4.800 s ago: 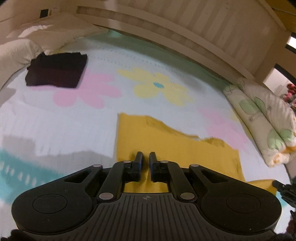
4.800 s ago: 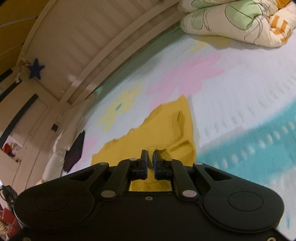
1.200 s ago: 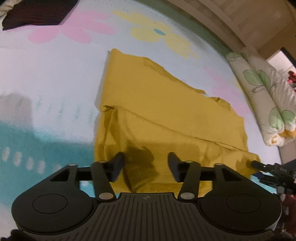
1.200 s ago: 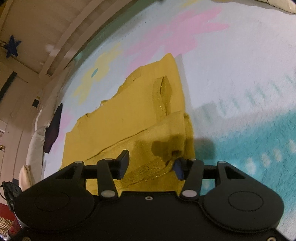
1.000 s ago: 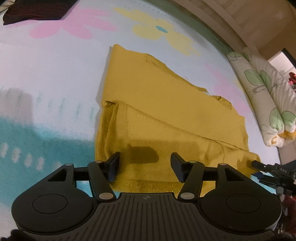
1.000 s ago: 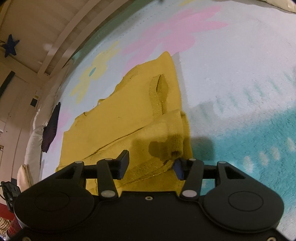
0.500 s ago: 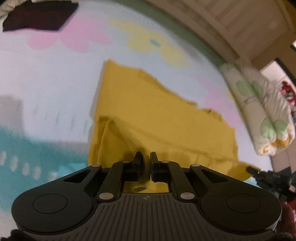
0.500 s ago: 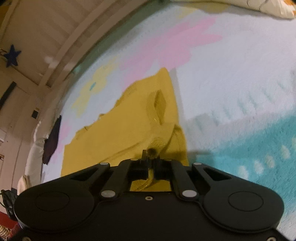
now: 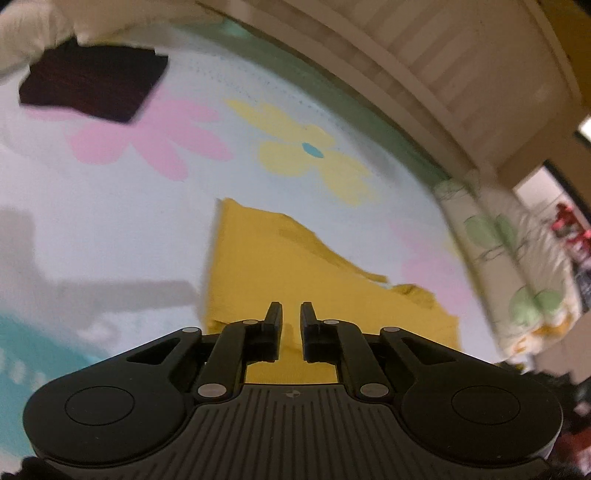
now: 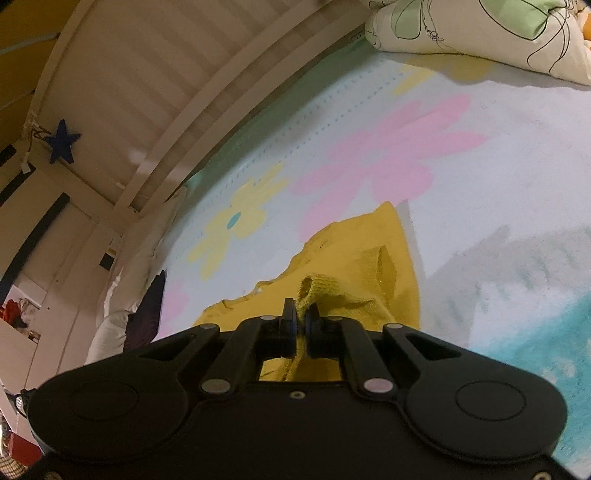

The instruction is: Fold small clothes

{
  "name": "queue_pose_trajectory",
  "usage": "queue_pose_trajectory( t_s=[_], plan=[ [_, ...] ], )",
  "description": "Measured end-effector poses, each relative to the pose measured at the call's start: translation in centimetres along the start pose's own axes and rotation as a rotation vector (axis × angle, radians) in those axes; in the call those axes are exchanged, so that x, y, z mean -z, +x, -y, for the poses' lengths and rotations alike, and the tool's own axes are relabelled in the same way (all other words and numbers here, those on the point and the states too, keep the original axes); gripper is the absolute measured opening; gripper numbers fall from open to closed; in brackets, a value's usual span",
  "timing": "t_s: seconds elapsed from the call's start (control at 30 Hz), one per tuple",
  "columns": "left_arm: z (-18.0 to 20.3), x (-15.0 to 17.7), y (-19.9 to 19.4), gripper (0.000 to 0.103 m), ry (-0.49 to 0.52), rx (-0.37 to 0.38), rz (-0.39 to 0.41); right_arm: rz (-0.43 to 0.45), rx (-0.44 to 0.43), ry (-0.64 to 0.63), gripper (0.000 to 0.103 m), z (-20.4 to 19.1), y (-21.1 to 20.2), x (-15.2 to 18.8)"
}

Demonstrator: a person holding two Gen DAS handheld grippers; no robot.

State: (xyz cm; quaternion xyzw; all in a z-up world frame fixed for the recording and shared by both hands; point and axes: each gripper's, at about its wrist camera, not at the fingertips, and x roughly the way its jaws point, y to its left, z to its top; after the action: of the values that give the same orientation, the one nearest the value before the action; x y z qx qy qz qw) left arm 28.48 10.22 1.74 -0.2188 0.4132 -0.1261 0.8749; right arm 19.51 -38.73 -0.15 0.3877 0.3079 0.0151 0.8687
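Both grippers pinching the yellow garment's near hem on the flowered blanket.

The right gripper (image 10: 301, 317) has its pads pressed tight on a bunched fold of the yellow garment (image 10: 354, 266). The left gripper (image 9: 291, 317), jaws just closing, nips the cloth with a thin gap showing. The garment lies mid-blanket (image 9: 110, 221), near edge raised; a dark folded cloth (image 9: 92, 86) sits at the far left corner.

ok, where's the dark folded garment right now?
The dark folded garment lies far upper left in the left wrist view, on the floral blanket against a white pillow, its corner over the pink flower print, well apart from the yellow sweater.
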Motion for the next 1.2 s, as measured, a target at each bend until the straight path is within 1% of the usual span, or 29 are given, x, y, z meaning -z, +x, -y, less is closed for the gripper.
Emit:
queue_pose_trajectory(
  t_s=[0.03,0.07,0.13,0.2,0.23,0.27,0.33,0.37,0.4,0.43,0.47,0.53,0.63,0.73,0.87,1.07,1.2],
  plan=[
    [-0.1,0.1,0.0,0.025,0.012,-0.014,-0.003,-0.004,-0.001,-0.007,0.012,0.0,0.1,0.0],
    [-0.1,0.1,0.1,0.029,0.020,-0.020,-0.006,-0.007,-0.002,-0.011,0.012,-0.1,0.4,-0.1],
    [0.0,0.0,0.0,0.030,0.034,-0.019,-0.006,-0.003,-0.017,-0.004,0.012,-0.3,0.6,-0.5],
    [0.3,0.0,-0.3,0.036,0.070,-0.008,-0.009,0.011,-0.030,-0.004,0.012,-0.7,0.6,-1.0],
    [0.7,0.1,-0.4,0.043,0.115,-0.006,-0.019,0.018,-0.033,-0.007,0.012,-1.0,0.7,-1.3],
    [0.9,0.3,-0.5,0.048,0.167,-0.011,-0.026,0.022,-0.035,-0.008,0.012,-1.2,0.7,-1.5],
    [1.4,1.0,-0.5,0.055,0.268,-0.019,-0.046,0.024,-0.038,-0.006,0.012,-1.3,0.8,-1.6],
    [1.3,1.4,-0.4,0.056,0.282,-0.005,-0.066,0.020,-0.039,-0.002,0.012,-1.2,0.9,-1.5],
    [0.9,1.7,-0.2,0.056,0.262,0.025,-0.089,0.013,-0.035,0.000,0.012,-1.1,1.1,-1.4],
    [0.3,2.0,0.1,0.056,0.213,0.062,-0.120,0.008,-0.028,-0.001,0.012,-0.9,1.3,-1.2],
    [0.0,2.1,0.2,0.056,0.176,0.079,-0.137,0.003,-0.021,0.000,0.012,-0.8,1.4,-1.2],
    [-0.6,2.2,0.6,0.056,0.122,0.098,-0.157,-0.006,-0.013,0.006,0.012,-0.5,1.5,-1.1],
    [-0.9,2.0,1.1,0.057,0.091,0.100,-0.169,-0.007,-0.010,0.010,0.012,-0.3,1.5,-1.0],
    [-1.1,1.8,1.4,0.057,0.079,0.049,-0.162,-0.007,-0.015,0.006,0.012,-0.3,1.4,-1.0],
    [-1.4,1.7,1.6,0.058,0.067,0.023,-0.157,-0.013,-0.017,0.003,0.012,-0.2,1.5,-0.8],
    [-1.3,1.9,2.8,0.058,0.060,0.027,-0.190,-0.015,-0.021,0.002,0.012,-0.4,1.6,-0.7],
    [-0.5,1.8,3.0,0.058,0.081,0.060,-0.174,-0.016,-0.020,0.003,0.012,-0.4,1.5,-0.6]
  ],
)
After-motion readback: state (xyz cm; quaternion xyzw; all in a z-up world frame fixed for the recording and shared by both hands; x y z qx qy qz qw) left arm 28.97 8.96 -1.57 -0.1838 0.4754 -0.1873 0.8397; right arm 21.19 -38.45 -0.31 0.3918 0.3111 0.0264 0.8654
